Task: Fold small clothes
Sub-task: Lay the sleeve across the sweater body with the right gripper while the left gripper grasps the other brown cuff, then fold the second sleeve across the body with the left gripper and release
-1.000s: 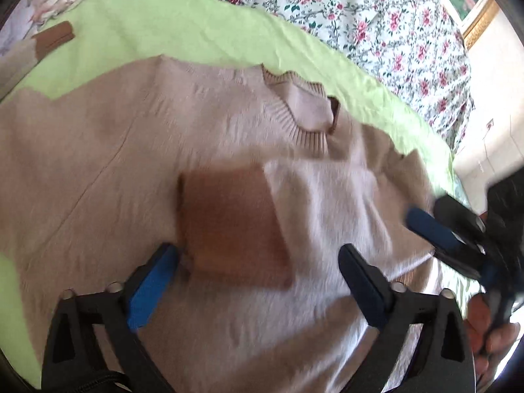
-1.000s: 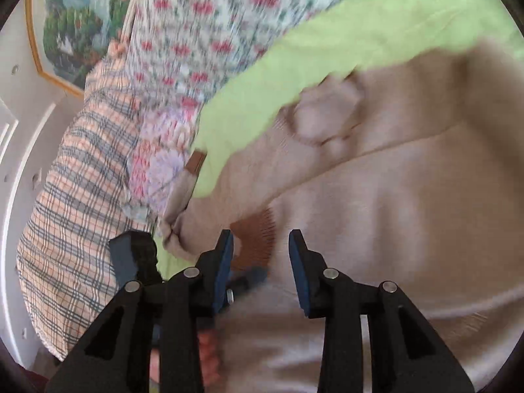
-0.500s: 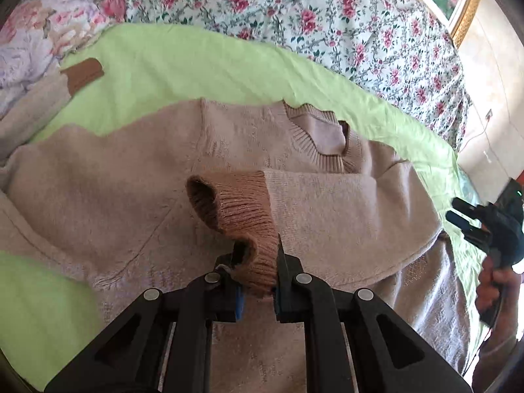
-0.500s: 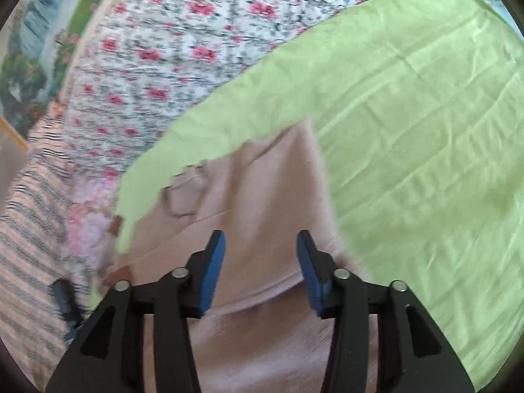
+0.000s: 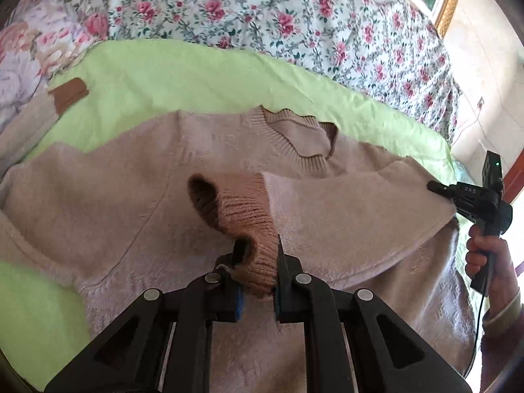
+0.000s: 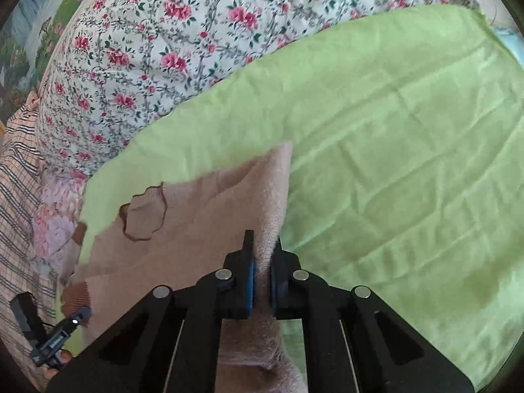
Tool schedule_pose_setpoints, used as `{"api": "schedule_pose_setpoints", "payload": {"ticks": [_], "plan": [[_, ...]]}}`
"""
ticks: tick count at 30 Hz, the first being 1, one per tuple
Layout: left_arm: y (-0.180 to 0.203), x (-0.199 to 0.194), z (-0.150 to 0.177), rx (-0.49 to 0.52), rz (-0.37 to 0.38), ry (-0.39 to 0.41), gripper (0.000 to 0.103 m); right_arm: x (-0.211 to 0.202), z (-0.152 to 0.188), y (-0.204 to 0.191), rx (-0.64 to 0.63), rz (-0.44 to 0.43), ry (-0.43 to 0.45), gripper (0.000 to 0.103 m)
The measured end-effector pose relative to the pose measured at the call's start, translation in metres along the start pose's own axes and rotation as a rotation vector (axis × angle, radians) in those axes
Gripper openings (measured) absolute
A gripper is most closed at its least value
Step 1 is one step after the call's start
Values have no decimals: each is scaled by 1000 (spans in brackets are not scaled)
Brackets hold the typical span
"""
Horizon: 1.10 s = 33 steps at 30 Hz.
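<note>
Sweater (image 5: 98, 203) lying flat on green sheet (image 5: 196, 78), neck hole pointing far, long side running left to right. Left claw (image 5: 258, 262) pinching brown cuff (image 5: 249, 222); right claw (image 6: 262, 262), just closing, pinching folded side edge. Lifting both gently, keeping sleeve flat and straight.

Left gripper (image 5: 258, 271) clamped on the brown ribbed cuff (image 5: 249, 226) of a beige sweater (image 5: 108, 203), sleeve folded across its chest. Neckline (image 5: 301, 137) beyond the tips. Right gripper (image 5: 435, 188) far right, closed on the sweater's edge, held by a hand (image 5: 484, 255). Green sheet (image 5: 196, 82) underneath.
</note>
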<state>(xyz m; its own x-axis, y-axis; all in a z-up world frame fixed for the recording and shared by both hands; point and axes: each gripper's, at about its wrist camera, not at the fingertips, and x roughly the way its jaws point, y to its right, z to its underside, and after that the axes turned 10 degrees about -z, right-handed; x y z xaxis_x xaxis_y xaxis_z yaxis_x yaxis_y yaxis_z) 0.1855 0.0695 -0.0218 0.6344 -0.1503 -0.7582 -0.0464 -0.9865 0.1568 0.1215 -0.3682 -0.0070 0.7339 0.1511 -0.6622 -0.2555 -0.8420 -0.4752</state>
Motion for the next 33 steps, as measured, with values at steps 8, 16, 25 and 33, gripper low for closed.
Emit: {"api": "schedule_pose_setpoints", "payload": {"ticks": [8, 16, 25, 33], "plan": [[-14, 7, 17, 1, -29, -52, 21, -17, 28, -50, -140, 108, 22, 26], [-42, -19, 32, -28, -70, -53, 27, -25, 53, -41, -62, 142, -11, 55], [-108, -58, -23, -38, -297, 65, 84, -85, 63, -86, -100, -57, 102, 56], [-164, 12, -112, 11, -505, 17, 85, -47, 103, -132, -99, -232, -91, 56]]}}
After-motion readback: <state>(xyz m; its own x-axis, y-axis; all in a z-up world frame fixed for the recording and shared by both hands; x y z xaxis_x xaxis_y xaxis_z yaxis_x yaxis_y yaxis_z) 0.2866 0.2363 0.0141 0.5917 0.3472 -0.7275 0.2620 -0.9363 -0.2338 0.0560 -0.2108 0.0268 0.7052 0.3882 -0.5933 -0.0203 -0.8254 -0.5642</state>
